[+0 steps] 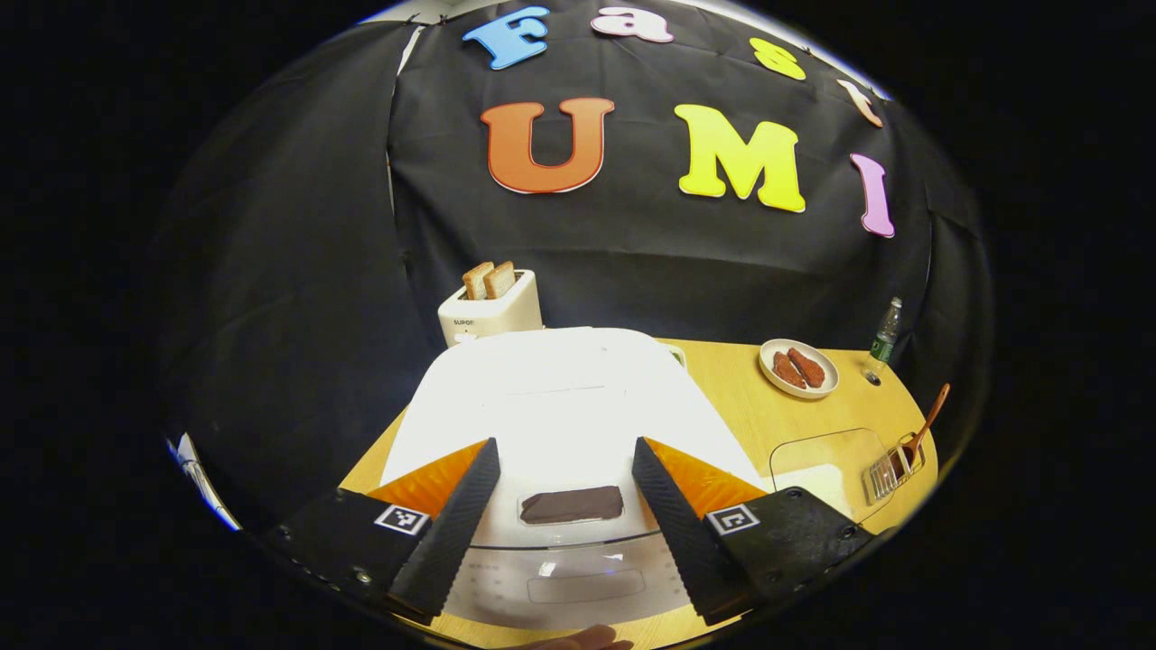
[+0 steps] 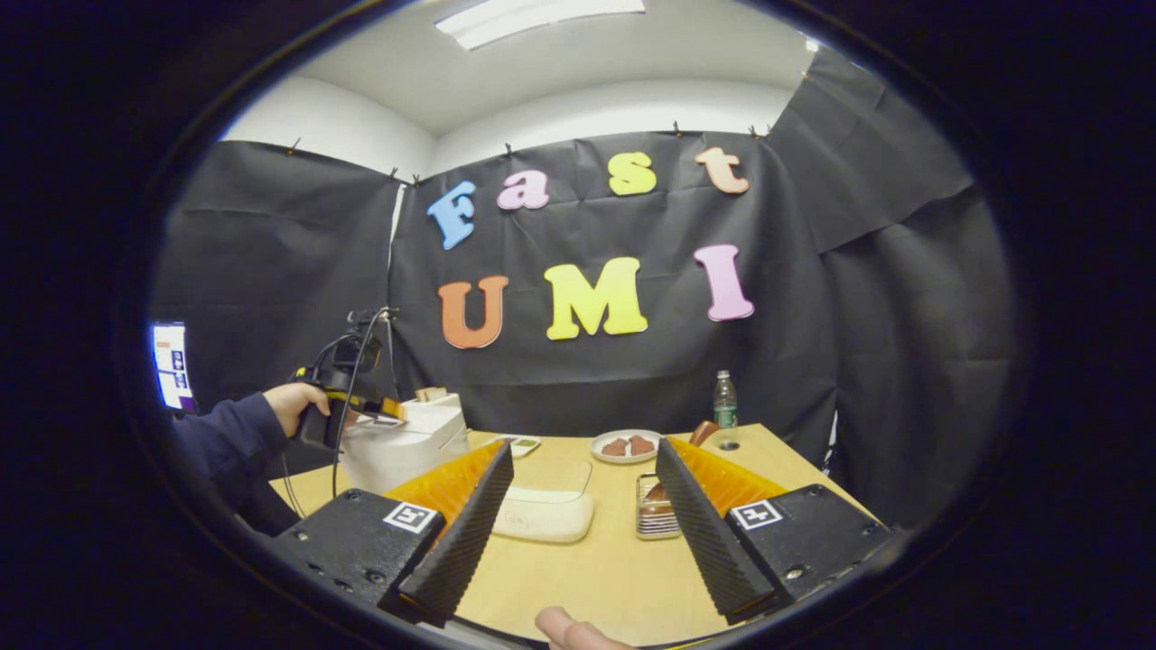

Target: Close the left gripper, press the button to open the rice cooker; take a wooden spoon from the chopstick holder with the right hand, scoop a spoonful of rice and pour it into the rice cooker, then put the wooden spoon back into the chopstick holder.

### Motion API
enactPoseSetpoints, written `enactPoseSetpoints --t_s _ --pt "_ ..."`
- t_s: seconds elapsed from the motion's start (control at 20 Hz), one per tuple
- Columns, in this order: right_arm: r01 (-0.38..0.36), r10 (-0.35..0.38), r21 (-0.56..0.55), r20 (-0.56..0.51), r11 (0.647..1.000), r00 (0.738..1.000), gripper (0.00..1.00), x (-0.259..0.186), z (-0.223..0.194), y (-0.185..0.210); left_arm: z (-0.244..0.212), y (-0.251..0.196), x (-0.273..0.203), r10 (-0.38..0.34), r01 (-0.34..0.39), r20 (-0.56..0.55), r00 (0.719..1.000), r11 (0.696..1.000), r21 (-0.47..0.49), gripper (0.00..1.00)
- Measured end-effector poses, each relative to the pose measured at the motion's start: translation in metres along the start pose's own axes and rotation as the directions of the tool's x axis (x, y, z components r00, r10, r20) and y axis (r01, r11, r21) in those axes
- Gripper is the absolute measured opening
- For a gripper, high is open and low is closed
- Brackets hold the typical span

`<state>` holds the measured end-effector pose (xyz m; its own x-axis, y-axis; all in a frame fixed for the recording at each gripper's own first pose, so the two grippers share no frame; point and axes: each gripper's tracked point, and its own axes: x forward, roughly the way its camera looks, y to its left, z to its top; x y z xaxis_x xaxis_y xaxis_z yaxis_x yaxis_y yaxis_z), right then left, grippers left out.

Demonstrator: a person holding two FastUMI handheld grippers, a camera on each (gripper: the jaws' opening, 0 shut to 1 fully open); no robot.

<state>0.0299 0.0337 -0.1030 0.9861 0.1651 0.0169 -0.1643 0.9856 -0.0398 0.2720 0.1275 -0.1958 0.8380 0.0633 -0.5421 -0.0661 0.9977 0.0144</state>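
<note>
A white rice cooker (image 1: pixel 560 406) stands with its lid down, close under my left gripper (image 1: pixel 564 442). That gripper is open, its fingers either side of the dark button panel (image 1: pixel 571 504) on the cooker's front. At the right edge a wire chopstick holder (image 1: pixel 894 468) holds a wooden spoon (image 1: pixel 930 420), beside a clear box of rice (image 1: pixel 835 460). In the right gripper view my right gripper (image 2: pixel 585 447) is open and holds nothing above the table, with the rice box (image 2: pixel 546 506) and chopstick holder (image 2: pixel 657 510) just ahead. A hand holds the left gripper (image 2: pixel 348 406) over the rice cooker (image 2: pixel 406 442).
A toaster (image 1: pixel 490 311) with two bread slices stands behind the cooker. A plate (image 1: pixel 798 367) of brown food and a bottle (image 1: pixel 885 338) sit at the table's back right. A small dish (image 2: pixel 519 442) lies behind the rice box. A screen (image 2: pixel 170 366) glows at far left.
</note>
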Motion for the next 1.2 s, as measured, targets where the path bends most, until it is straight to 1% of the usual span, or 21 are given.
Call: enactPoseSetpoints --t_s 0.1,0.25,0.35,0.5,0.55,0.65,0.75,0.85,0.9,1.0,1.1,1.2 --pt "0.006 -0.006 0.000 0.001 1.000 1.000 0.99 -0.003 -0.002 -0.002 -0.005 0.001 0.000 0.004 -0.005 -0.025 1.000 1.000 -0.007 0.96" --pt "0.020 -0.020 0.012 -0.004 1.000 1.000 1.00 -0.007 -0.003 -0.007 -0.004 0.002 0.004 0.011 -0.011 -0.008 1.000 1.000 -0.008 0.97" --pt "0.024 -0.024 0.018 -0.005 1.000 1.000 1.00 -0.010 -0.003 -0.008 -0.002 0.001 0.004 0.013 -0.012 0.010 1.000 0.999 -0.030 0.98" --pt "0.036 -0.036 0.019 -0.003 0.999 0.999 0.99 -0.011 0.000 -0.013 0.003 0.003 0.005 0.026 -0.024 0.067 0.997 0.999 -0.035 0.98" --pt "0.042 -0.042 0.018 -0.002 0.999 0.999 1.00 -0.011 0.001 -0.015 0.004 0.003 0.005 0.031 -0.028 0.083 0.996 0.999 -0.038 0.97" --pt "0.054 -0.054 0.015 0.003 0.998 0.999 0.99 -0.011 0.002 -0.019 0.013 -0.002 -0.002 0.007 0.000 0.139 0.990 0.999 -0.051 0.96" --pt "0.068 -0.068 0.023 -0.006 0.997 0.998 1.00 -0.009 -0.002 -0.024 0.019 -0.005 -0.021 0.006 0.001 0.186 0.982 0.999 -0.033 0.95" --pt "0.074 -0.073 0.030 -0.022 0.997 0.997 1.00 -0.007 -0.006 -0.025 0.018 -0.001 -0.044 0.030 -0.032 0.200 0.979 0.999 0.003 0.95" --pt "0.077 -0.076 0.034 -0.025 0.996 0.997 1.00 -0.007 -0.007 -0.026 0.023 -0.007 -0.058 0.020 -0.022 0.228 0.973 1.000 0.007 0.95" --pt "0.089 -0.088 0.038 -0.023 0.995 0.996 1.00 -0.007 -0.006 -0.030 0.032 -0.026 -0.098 -0.035 0.030 0.295 0.955 0.999 0.019 0.94" --pt "0.102 -0.101 0.032 -0.025 0.994 0.995 1.00 -0.007 -0.007 -0.032 0.034 -0.035 -0.140 -0.050 0.040 0.363 0.930 0.999 0.036 0.94" --pt "0.115 -0.114 0.031 -0.030 0.993 0.993 1.00 -0.006 -0.006 -0.033 0.027 -0.039 -0.179 -0.048 0.035 0.406 0.913 0.999 0.041 0.94"
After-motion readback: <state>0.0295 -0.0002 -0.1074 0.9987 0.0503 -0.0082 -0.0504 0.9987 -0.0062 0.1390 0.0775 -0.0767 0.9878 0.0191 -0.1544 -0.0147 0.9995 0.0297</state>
